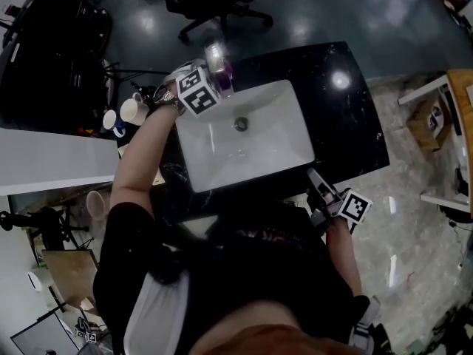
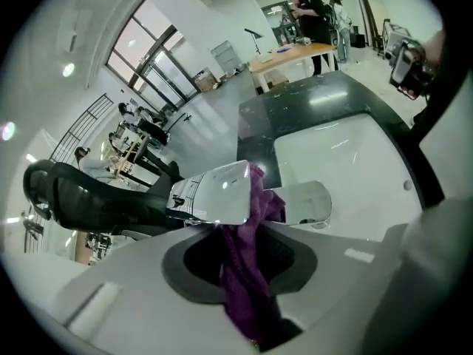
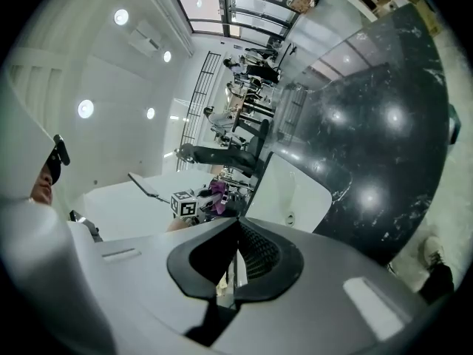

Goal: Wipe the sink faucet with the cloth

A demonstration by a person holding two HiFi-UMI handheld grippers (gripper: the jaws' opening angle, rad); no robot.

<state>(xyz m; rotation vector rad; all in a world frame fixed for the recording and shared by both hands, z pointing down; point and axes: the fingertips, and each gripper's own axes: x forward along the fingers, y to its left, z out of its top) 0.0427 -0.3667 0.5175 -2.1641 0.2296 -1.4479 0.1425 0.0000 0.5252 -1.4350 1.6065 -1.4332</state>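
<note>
A white sink basin [image 1: 273, 143] is set in a black stone counter [image 1: 347, 117]. A chrome faucet [image 1: 215, 53] stands at its far rim; in the left gripper view its flat handle [image 2: 219, 192] and spout [image 2: 314, 202] sit right before the jaws. My left gripper [image 1: 211, 80] [image 2: 244, 254] is shut on a purple cloth [image 1: 225, 75] [image 2: 250, 279], and the cloth's upper end lies against the faucet between handle and spout. My right gripper [image 1: 313, 176] [image 3: 235, 261] hangs shut and empty at the counter's near edge, well away from the faucet.
Two mugs [image 1: 131, 110] stand on a surface left of the counter. An office chair [image 1: 214, 6] is behind the counter, a wooden table [image 1: 460, 102] and a box [image 1: 432, 120] to the right. People [image 2: 307, 9] stand far off in the room.
</note>
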